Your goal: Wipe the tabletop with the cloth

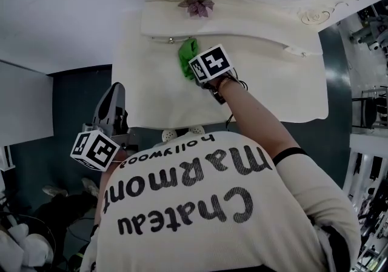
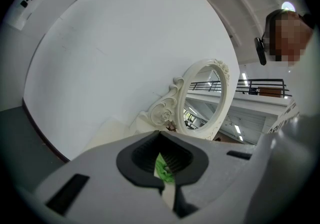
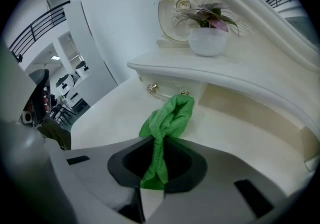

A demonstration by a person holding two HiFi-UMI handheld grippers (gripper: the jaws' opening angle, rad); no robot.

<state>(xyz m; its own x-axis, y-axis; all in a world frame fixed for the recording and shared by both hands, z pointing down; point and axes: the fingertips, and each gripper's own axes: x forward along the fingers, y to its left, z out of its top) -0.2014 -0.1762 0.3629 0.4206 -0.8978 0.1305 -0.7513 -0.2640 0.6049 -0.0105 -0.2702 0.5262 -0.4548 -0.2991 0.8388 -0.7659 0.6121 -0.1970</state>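
A green cloth (image 1: 187,56) lies bunched on the white tabletop (image 1: 151,89), just in front of the raised back shelf. My right gripper (image 1: 194,74) is shut on the cloth's near end. In the right gripper view the cloth (image 3: 167,118) runs from between the shut jaws of the gripper (image 3: 159,142) onto the table, its far end near a drawer knob (image 3: 151,88). My left gripper (image 1: 114,94) hangs off the table's front left edge, shut and holding nothing. In its own view the left gripper (image 2: 161,137) points toward the mirror, and a sliver of the cloth (image 2: 162,168) shows far behind its jaws.
An ornate white mirror (image 2: 202,101) stands at the back of the table. A small potted plant (image 3: 207,28) sits on the raised shelf (image 1: 242,25), which has small drawer knobs (image 1: 171,40). Dark floor (image 1: 73,95) lies to the table's left. The person's shirt fills the lower head view.
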